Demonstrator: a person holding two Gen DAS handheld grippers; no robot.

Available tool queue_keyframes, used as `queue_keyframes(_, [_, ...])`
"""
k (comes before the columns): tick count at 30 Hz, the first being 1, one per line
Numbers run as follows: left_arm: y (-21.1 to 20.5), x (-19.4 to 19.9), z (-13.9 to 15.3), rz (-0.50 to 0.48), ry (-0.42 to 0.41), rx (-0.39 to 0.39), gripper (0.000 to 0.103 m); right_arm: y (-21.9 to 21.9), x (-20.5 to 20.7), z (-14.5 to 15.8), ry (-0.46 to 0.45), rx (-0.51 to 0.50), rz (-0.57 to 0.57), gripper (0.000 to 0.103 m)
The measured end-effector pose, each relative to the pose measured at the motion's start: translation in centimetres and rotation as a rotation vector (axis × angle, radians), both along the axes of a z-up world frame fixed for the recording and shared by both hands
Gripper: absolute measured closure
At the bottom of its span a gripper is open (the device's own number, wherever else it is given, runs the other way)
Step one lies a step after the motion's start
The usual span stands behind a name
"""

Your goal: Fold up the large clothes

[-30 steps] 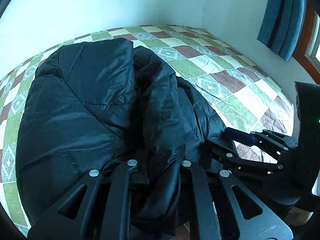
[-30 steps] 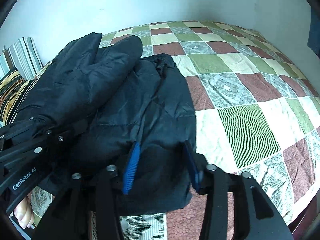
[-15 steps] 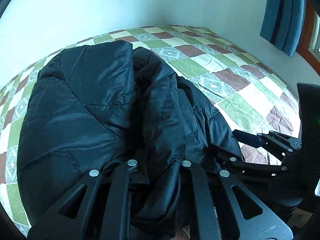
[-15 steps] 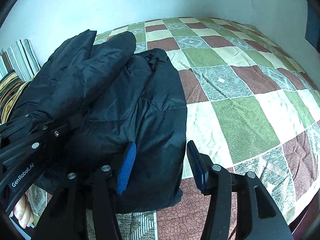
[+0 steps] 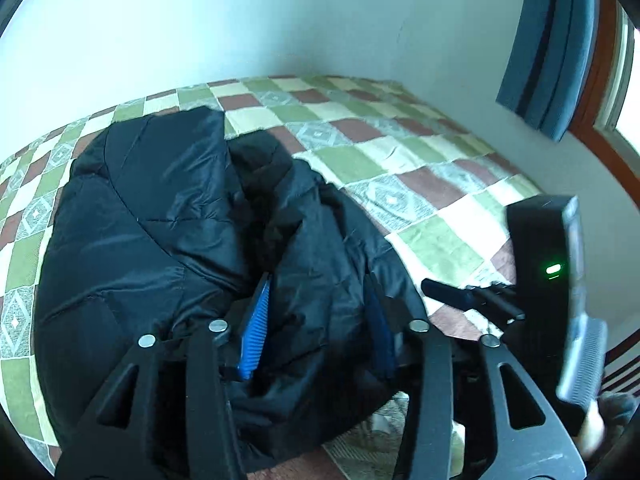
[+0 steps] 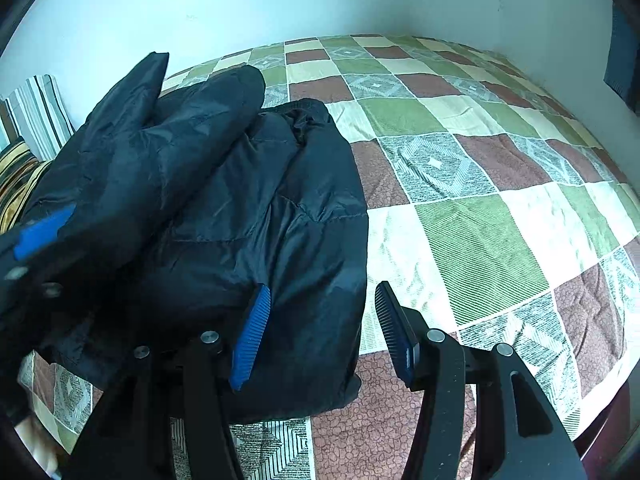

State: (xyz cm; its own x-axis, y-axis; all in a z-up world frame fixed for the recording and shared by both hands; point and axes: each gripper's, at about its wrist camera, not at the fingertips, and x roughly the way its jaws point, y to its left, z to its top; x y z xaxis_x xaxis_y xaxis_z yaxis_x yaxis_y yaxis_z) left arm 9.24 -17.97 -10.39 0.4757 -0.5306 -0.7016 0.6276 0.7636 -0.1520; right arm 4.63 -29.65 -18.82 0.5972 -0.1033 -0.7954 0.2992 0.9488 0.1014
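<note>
No brand or lettering can be read anywhere. A black quilted puffer jacket [image 6: 224, 216] of shiny, stitched nylon lies bunched in thick folds on a bed covered by a checked quilt [image 6: 480, 240] of green, maroon, cream and grey diamond-patterned squares. The left gripper [image 5: 316, 324], black with ribbed blue pads, stands released, its fingers spread with jacket folds between them; the far pad is dark and hard to make out. The right gripper [image 6: 322, 332] is likewise spread wide, one finger over the jacket's near edge, the other over bare quilt. A striped pillow [image 6: 36, 120] is cut off at the left edge. A blue curtain [image 5: 548, 48] hangs by the wall.
</note>
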Motion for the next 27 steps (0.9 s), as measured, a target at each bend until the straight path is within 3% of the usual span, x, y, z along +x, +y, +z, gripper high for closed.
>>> queue_keyframes(6, [2.9, -0.7, 3.4, 0.038, 0.002, -0.102, 0.049, 0.0, -0.1, 0.4, 0.003, -0.019, -0.011, 0.048])
queue_keyframes(12, [7.5, -0.2, 5.0, 0.161, -0.055, -0.099, 0.046, 0.0, -0.3, 1.0, 0.005, -0.038, -0.019, 0.048])
queue_keyframes(17, [12.6, 1.7, 3.8, 0.331, -0.084, -0.035, 0.045, -0.4, -0.4, 2.8, -0.02, -0.053, -0.033, 0.048])
queue_keyframes(21, [15.7, 3.2, 1.7, 0.412, -0.043, 0.004, 0.045, -0.2, -0.3, 5.5, -0.073, -0.059, -0.041, 0.048])
queue_keyframes(27, [17.8, 3.8, 0.2, 0.428, -0.016, -0.021, 0.038, 2.7, 1.2, 9.9, -0.165, -0.054, 0.033, 0.044])
